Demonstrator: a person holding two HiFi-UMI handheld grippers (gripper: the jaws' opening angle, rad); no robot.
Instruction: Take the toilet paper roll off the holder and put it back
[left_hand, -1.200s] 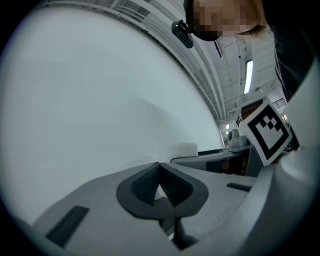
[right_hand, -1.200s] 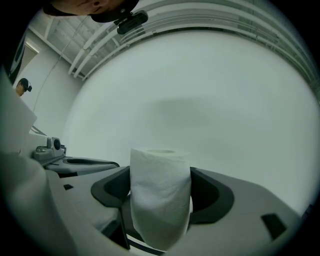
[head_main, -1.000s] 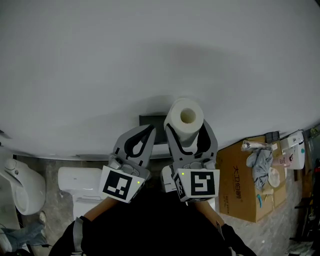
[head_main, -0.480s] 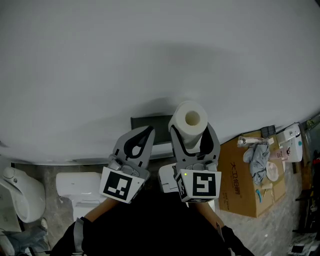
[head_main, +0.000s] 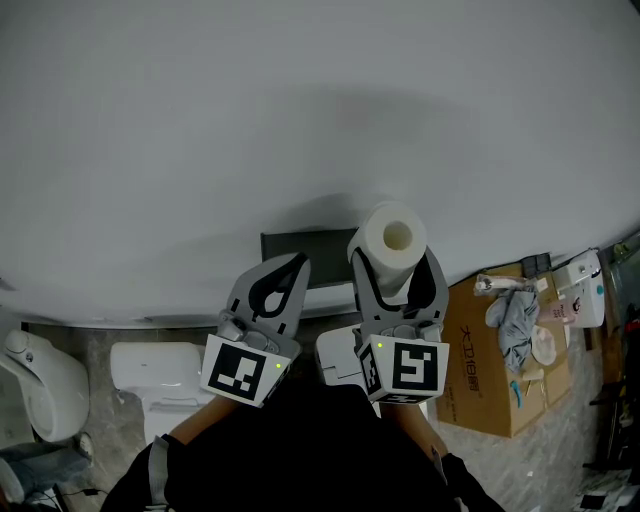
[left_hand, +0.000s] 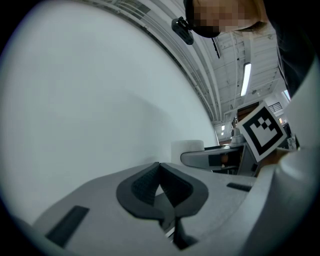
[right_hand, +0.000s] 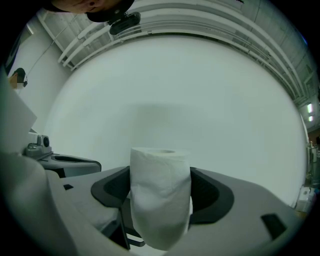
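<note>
Right hand-held gripper (head_main: 396, 262): clamped on upright toilet paper roll (head_main: 393, 243) | Left hand-held gripper (head_main: 297, 262): jaws together, empty | Tip: grip lightly, aim core at dark holder (head_main: 305, 245) to its left.

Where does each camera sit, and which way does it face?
Head view: on the person's head, facing steeply down the plain white wall; shows dark clothing, the shut left hand-held gripper and the right hand-held gripper clamping the white paper toilet roll.
Left gripper view: on the left hand-held gripper, facing the wall along its closed jaws.
Right gripper view: on the right hand-held gripper, facing the wall along jaws holding the roll.
Shared: head and right gripper views both show the roll.
</note>
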